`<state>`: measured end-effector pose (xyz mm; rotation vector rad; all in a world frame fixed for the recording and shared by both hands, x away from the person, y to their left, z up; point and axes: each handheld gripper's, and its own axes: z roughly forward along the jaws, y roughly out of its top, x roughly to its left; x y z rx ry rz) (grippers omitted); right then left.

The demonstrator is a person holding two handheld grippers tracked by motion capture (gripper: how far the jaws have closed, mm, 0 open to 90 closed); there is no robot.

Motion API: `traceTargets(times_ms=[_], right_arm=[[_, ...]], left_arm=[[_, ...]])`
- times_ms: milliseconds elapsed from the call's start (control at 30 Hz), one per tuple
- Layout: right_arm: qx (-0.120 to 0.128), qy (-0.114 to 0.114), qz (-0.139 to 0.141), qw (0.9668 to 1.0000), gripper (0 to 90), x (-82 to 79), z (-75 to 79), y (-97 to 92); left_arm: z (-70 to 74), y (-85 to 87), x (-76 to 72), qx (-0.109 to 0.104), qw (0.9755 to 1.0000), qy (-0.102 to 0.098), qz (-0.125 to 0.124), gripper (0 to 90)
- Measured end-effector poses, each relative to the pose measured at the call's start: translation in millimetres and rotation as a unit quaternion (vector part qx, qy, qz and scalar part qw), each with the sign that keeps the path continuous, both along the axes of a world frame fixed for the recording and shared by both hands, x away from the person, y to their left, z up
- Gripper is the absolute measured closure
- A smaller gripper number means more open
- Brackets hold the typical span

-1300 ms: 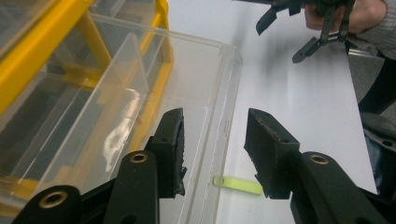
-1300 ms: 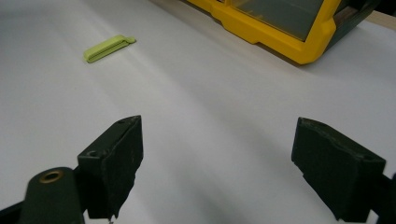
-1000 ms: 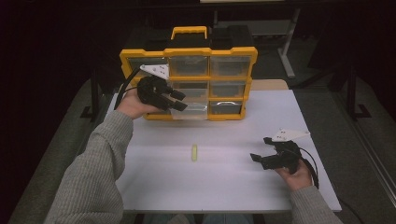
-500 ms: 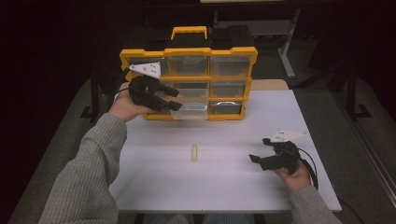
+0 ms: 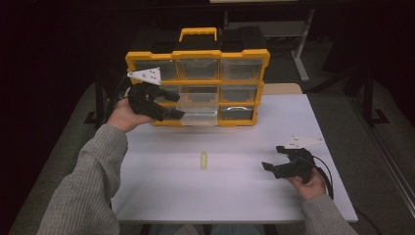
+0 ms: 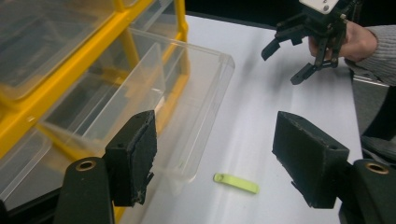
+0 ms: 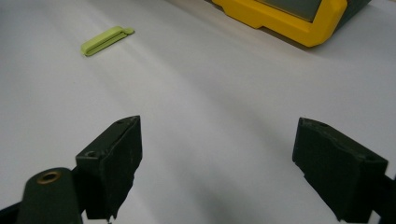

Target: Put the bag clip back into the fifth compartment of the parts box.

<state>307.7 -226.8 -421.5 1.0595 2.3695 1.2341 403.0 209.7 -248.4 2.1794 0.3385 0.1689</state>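
Left tool [image 5: 169, 104]: held up in front of the yellow organiser [image 5: 197, 78], beside its left column of bins. Its jaws have just been opening and stand wide apart, nothing between them; in the left gripper view the clear drawer [image 6: 154, 102] lies just past one pad, not gripped.

Clear drawer: bottom row, middle column, pulled part-way out over the white surface [image 5: 244, 196]. Contents cannot be told.

Right tool [image 5: 270, 168]: low over the surface near its right front corner, jaws spread wide, holding nothing.

Green clip [image 5: 203, 159]: small, flat, yellow-green, lying alone on the surface in front of the organiser, between the two tools and well apart from both. In the right gripper view it lies far ahead of the jaws.

Yellow organiser: upright at the far edge of the surface, carry handle on top, three rows of clear bins.
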Motion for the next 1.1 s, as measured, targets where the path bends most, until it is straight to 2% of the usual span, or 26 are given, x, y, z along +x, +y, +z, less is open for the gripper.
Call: traceTargets(times_ms=[100,333,533,700,767,1100], right_arm=[[0.004,0.005,0.0,1.0,13.8,1.4,-1.6,-0.1],[0.001,0.017,0.002,0.9999,13.8,1.7,-3.1,1.3],[-0.007,0.017,0.004,0.9998,13.8,0.4,-2.5,1.1],[-0.002,0.02,0.0,0.9998,13.7,0.4,-2.6,0.8],[-0.005,0.019,0.004,0.9998,13.8,0.6,-3.4,1.9],[-0.004,0.022,0.002,0.9998,13.8,-1.0,-4.6,5.0]], left_arm=[[2.1,8.3,-5.7,-0.005,0.9999,-0.008,0.006,29.8],[2.0,22.5,-17.2,-0.014,0.9996,-0.01,0.024,28.2],[-3.0,32.3,-26.9,-0.014,0.9993,-0.008,0.034,27.7],[-7.3,39.3,-35.0,-0.013,0.9991,-0.01,0.04,27.8],[-10.5,42.6,-39.2,-0.01,0.999,-0.004,0.044,27.8],[-23.4,49.5,-55.4,-0.012,0.9986,-0.005,0.052,27.7]])
